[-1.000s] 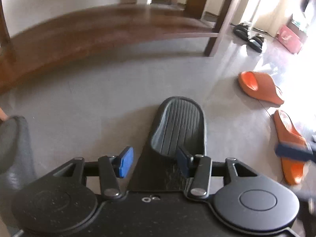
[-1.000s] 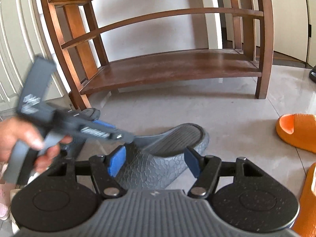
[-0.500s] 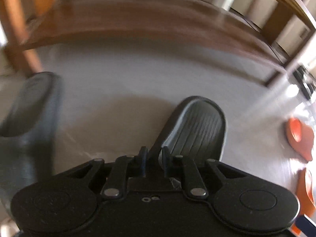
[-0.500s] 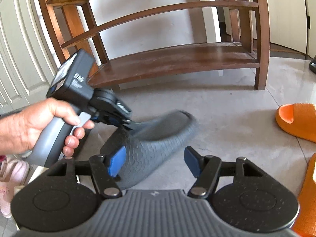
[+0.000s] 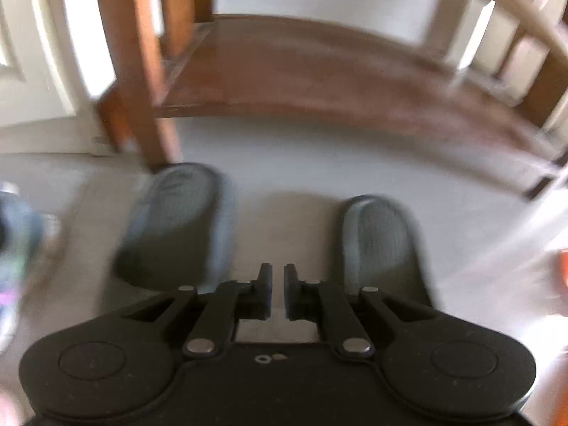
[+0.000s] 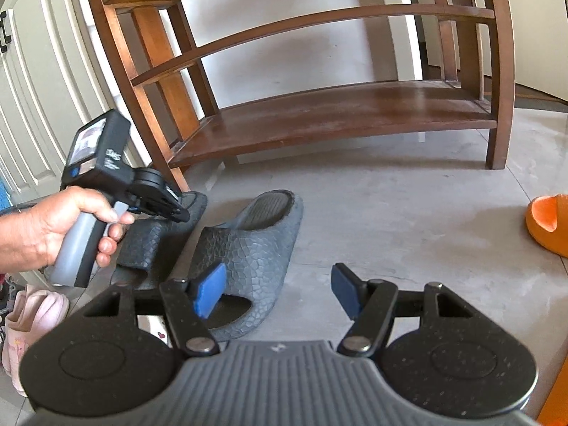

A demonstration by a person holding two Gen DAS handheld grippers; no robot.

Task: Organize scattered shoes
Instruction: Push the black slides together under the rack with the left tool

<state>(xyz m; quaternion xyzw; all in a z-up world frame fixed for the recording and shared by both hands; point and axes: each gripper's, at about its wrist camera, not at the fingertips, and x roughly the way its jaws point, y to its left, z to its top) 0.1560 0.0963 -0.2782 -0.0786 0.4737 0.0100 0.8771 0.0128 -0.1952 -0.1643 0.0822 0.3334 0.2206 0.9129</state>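
Observation:
Two dark grey slippers lie side by side on the floor before the wooden shoe rack point(image 6: 337, 117). In the right wrist view the nearer grey slipper point(image 6: 248, 248) lies ahead of my open, empty right gripper point(image 6: 278, 293); the other grey slipper point(image 6: 152, 241) lies to its left. My left gripper point(image 6: 179, 214) is nearly shut and empty above that left slipper. In the blurred left wrist view the left gripper point(image 5: 278, 280) hangs between the left slipper point(image 5: 177, 220) and the right slipper point(image 5: 380, 245), holding nothing.
An orange slipper point(image 6: 548, 225) lies on the floor at the right, another orange edge point(image 6: 557, 390) at the bottom right. Pink shoes point(image 6: 32, 316) sit at the left by white cabinet doors point(image 6: 32, 106). The rack's bottom shelf point(image 5: 319, 71) is bare.
The left gripper carried the grey slipper leftward, set it down beside its mate and let go. It now hovers shut above the pair. The right gripper stayed open.

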